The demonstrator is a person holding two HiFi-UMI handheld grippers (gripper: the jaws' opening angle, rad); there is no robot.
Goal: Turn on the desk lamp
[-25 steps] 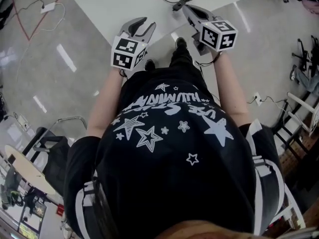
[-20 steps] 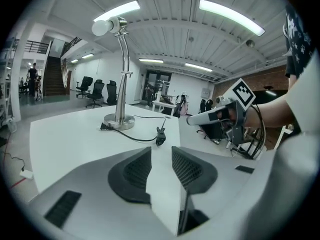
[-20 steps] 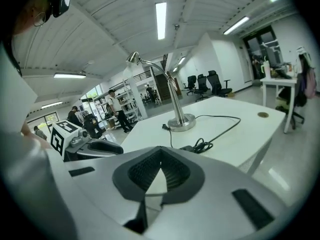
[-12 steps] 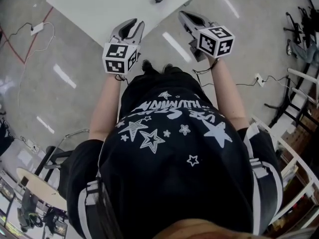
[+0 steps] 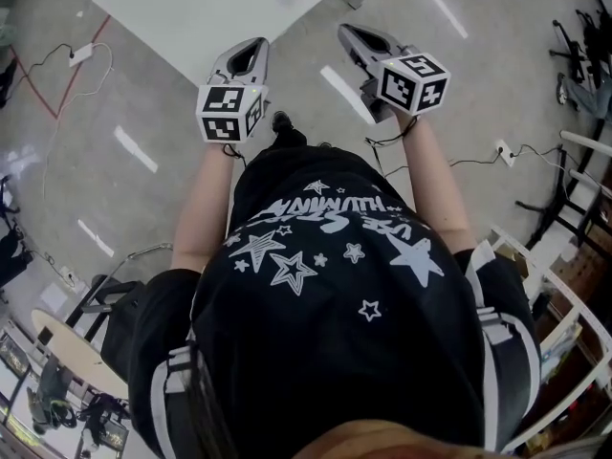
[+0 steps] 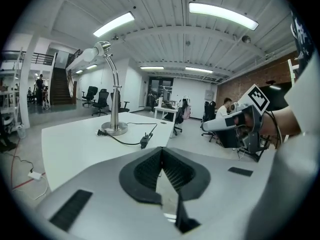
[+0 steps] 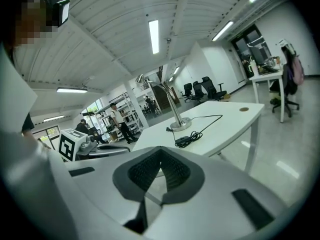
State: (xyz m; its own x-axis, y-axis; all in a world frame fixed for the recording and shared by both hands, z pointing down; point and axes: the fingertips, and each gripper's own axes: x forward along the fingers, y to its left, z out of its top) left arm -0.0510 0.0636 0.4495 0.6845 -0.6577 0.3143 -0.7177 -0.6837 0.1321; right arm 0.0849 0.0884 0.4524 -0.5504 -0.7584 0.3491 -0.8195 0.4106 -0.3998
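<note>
Both tools clenched on nothing: L tool [image 5: 254, 46] jaws stood apart a sec ago and have just closed w/ no obj between them; R tool [image 5: 348, 31] likewise pinched empty. Vs. prior frames the white surface [image 5: 191, 8] has slid toward top of head view, and both tools now hang over the floor [image 5: 478, 84], apart from it. The desk lamp [image 6: 116, 89] stands upright far across the surface, inline switch [image 6: 145, 140] on its cord [image 6: 126, 144] nearer the front edge, neither touched. Reads as pull-back after the switch step, so task prob. near done, but can't tell if the lamp is lit.
</note>
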